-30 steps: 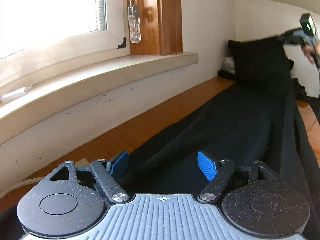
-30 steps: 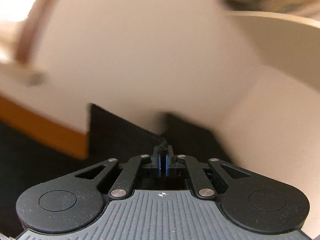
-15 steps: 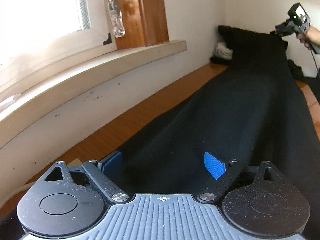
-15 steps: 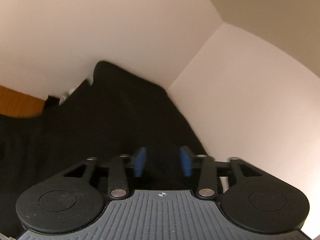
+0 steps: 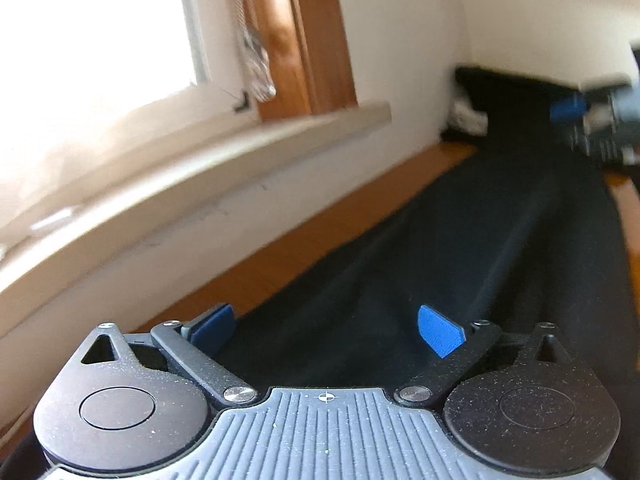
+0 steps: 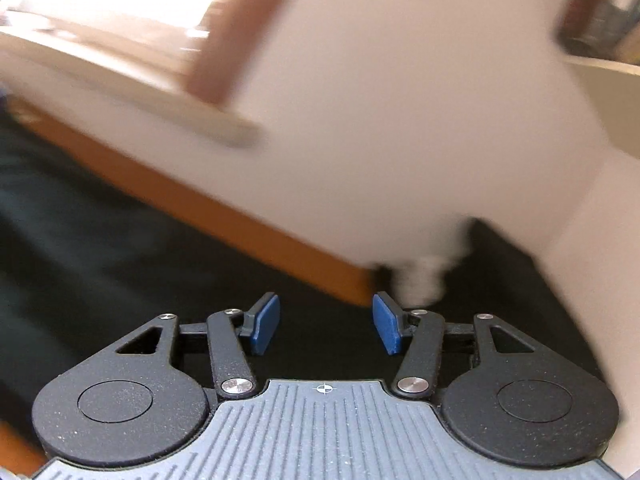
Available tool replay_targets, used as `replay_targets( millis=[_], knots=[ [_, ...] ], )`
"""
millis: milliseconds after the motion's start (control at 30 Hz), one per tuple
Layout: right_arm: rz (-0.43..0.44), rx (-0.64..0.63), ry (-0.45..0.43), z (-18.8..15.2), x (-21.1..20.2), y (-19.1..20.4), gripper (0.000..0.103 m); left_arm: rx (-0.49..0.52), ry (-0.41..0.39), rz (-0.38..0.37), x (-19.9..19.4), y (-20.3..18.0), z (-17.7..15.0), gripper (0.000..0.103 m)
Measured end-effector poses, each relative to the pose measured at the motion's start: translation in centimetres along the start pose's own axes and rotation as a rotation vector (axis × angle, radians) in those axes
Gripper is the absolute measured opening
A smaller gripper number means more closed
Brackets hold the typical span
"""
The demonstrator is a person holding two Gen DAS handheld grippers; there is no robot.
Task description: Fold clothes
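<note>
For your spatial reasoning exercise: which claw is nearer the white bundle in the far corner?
Right. The right claw hovers just short of the white bundle; the left claw sits at the black garment's opposite end.

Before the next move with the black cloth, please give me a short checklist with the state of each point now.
1. Left claw open: ok.
2. Right claw open: ok.
3. Cloth lies long on the table, not bunched: ok.
4. Either claw holding cloth: not ok, both are empty above it.
5. Far end of the cloth flat: cannot tell, too blurred.
6. Pile in the corner is apart from the cloth: cannot tell.
</note>
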State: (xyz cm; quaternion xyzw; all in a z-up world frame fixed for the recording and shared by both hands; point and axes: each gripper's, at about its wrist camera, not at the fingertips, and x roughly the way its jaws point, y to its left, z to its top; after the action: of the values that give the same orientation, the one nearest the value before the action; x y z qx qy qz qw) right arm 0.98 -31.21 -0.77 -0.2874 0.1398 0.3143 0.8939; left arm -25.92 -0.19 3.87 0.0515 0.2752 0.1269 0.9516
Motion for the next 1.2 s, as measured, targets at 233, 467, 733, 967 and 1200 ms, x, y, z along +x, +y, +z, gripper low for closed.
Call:
replay_targets(
  millis=[233, 467, 733, 967, 1200],
  knots=[
    [0.321, 0.063, -0.030, 0.3, -1.9, 6.9, 0.051, -0.029, -0.016, 0.048, -7.6, -2.8, -2.1, 0.053],
    [0.510, 0.081, -0.073, 3.6, -4.1, 12.2, 0.051, -0.055, 0.030, -0.010, -11.4, -5.8, -5.4, 0.053],
    [0.705, 0.078, -0.103, 6.8, -6.4, 18.5, 0.051, -0.038, 0.114, -0.082, -13.2, -6.9, -7.9, 0.053],
    [0.808, 0.025, -0.051, 6.2, -8.7, 23.3, 0.050, -0.094, 0.083, -0.058, -15.9, -5.4, -9.6, 0.061],
    [0.779, 0.026, -0.079, 4.8, -10.6, 23.4, 0.048, -0.270, 0.023, 0.259, -23.2, 3.1, -13.1, 0.078]
  ],
)
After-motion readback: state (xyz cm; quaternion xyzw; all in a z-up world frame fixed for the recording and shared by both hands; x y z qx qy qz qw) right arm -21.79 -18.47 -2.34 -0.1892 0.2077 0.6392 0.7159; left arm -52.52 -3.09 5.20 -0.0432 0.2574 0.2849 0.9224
